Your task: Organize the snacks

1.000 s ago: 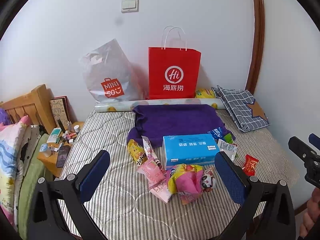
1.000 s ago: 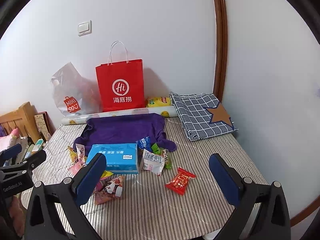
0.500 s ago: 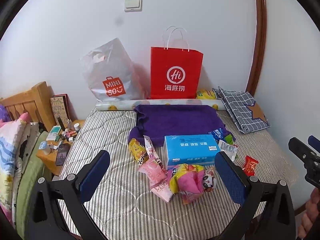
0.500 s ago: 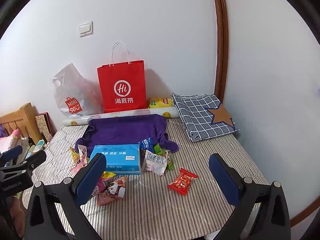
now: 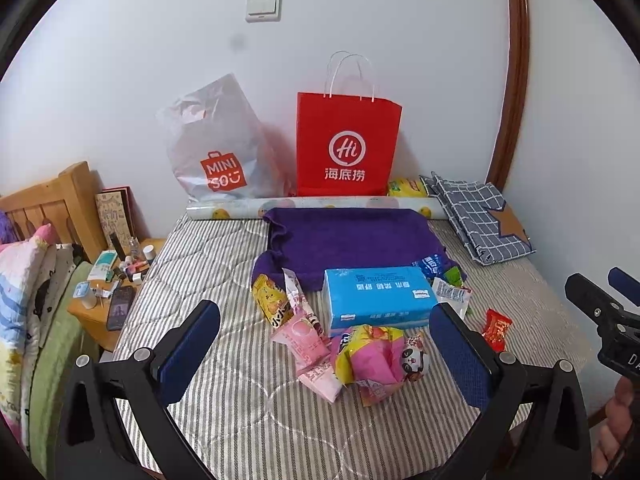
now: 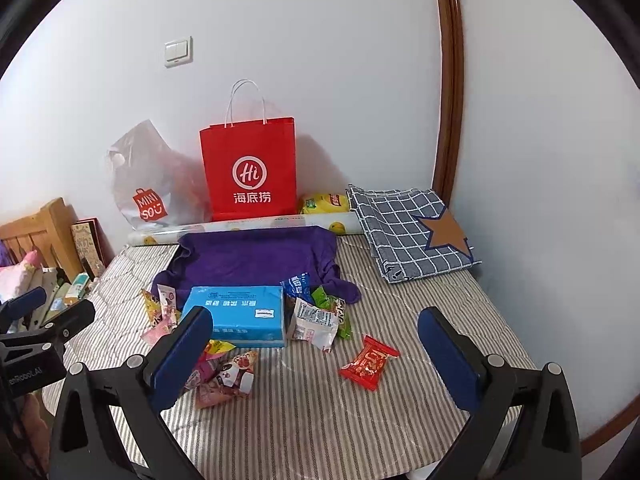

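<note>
Snack packets lie scattered on a striped mattress (image 5: 208, 264) around a blue tissue box (image 5: 376, 296) (image 6: 240, 314). A pink and yellow pack (image 5: 372, 360), a pink pouch (image 5: 300, 338) and a yellow packet (image 5: 270, 300) sit left of and in front of the box. A red candy wrapper (image 6: 370, 362) (image 5: 496, 328) lies alone to the right, near a white packet (image 6: 314, 322). My left gripper (image 5: 324, 356) hovers open above the near snacks. My right gripper (image 6: 316, 356) is open too, held above the mattress with nothing between its fingers.
A red paper bag (image 5: 348, 144) and a grey plastic bag (image 5: 220, 148) lean on the back wall behind a rolled sheet (image 5: 320, 204). A purple cloth (image 5: 352, 240) and a checked fabric (image 6: 412, 232) lie on the mattress. A cluttered bedside stand (image 5: 116, 288) is at the left.
Both grippers have edged forward and slightly down toward the snacks; the items look a little nearer. Nothing on the mattress has moved.
</note>
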